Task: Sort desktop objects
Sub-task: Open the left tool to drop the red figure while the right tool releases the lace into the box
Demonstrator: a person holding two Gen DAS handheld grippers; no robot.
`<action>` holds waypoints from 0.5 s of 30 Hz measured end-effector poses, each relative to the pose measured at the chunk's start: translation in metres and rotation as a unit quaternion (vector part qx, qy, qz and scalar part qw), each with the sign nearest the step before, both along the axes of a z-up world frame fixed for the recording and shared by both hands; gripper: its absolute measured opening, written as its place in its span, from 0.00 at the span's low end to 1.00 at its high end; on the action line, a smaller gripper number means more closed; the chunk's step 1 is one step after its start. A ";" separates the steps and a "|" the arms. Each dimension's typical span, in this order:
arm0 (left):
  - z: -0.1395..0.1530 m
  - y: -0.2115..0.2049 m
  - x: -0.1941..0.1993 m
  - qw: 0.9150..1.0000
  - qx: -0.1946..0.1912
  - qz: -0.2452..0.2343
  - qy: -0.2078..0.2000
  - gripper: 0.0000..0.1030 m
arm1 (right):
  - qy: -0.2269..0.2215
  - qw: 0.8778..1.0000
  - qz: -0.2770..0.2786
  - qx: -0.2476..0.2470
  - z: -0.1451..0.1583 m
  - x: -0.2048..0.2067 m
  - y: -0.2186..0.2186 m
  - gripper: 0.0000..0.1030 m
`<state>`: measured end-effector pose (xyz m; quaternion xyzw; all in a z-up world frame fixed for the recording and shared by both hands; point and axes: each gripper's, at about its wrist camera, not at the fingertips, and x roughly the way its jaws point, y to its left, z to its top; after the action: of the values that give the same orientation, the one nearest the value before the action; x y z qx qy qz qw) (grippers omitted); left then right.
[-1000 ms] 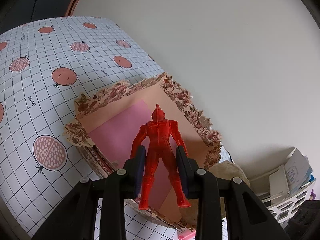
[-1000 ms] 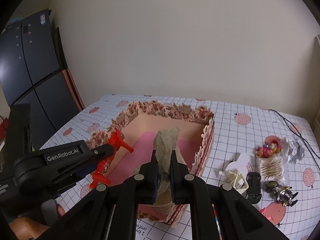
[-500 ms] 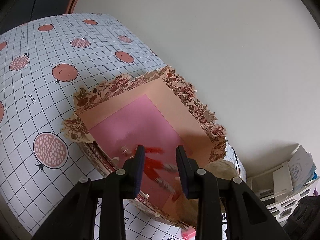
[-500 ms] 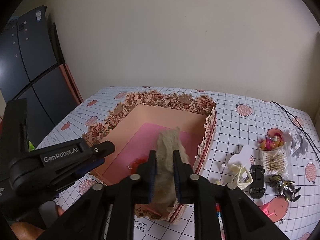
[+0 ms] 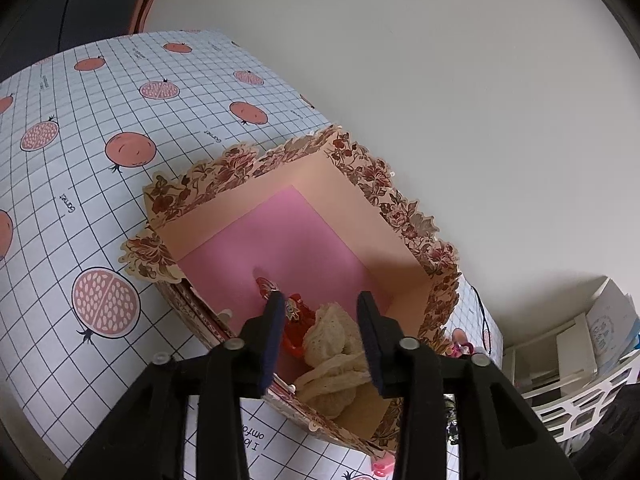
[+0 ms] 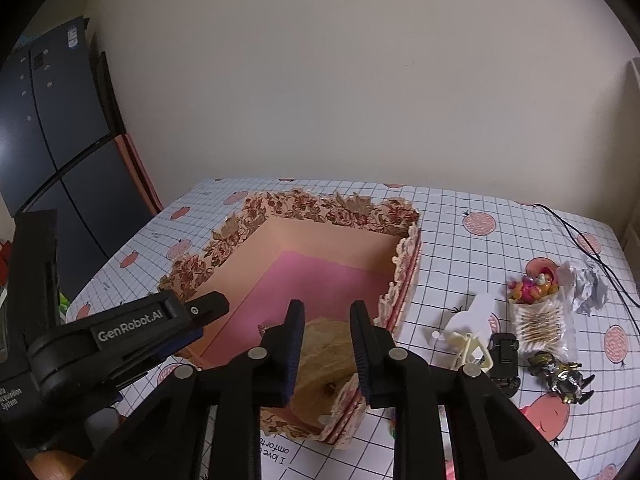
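A floral-edged box with a pink floor stands on the gridded tablecloth; it also shows in the right wrist view. A red toy figure lies on the box floor at its near corner. A beige knitted pouch lies beside it in the box and shows in the right wrist view. My left gripper is open and empty above them. My right gripper is open and empty just above the pouch. The left gripper's body shows at the left of the right wrist view.
Right of the box lie a cream plastic toy, a black toy car, a pack of cotton swabs, small coloured toys, crumpled foil and a dark metallic figure. A black cable runs at the far right.
My left gripper opened and dropped the red figure into the box. My right gripper opened and let the knitted pouch fall into the box's near corner.
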<state>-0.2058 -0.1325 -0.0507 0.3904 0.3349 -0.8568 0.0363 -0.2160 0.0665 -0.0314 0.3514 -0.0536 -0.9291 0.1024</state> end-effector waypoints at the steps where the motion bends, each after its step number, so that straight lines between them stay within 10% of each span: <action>1: 0.001 0.001 0.000 1.000 -0.002 0.000 0.001 0.41 | 0.000 1.000 -0.003 0.000 0.001 0.000 0.002 0.26; 15: 0.020 0.021 0.005 0.999 -0.043 0.002 0.007 0.59 | 0.010 0.999 -0.035 -0.005 0.024 0.007 0.031 0.55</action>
<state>-0.2010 -0.1116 -0.0305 0.3821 0.2987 -0.8729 0.0526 -0.2092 0.0979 -0.0077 0.3393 -0.0696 -0.9353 0.0717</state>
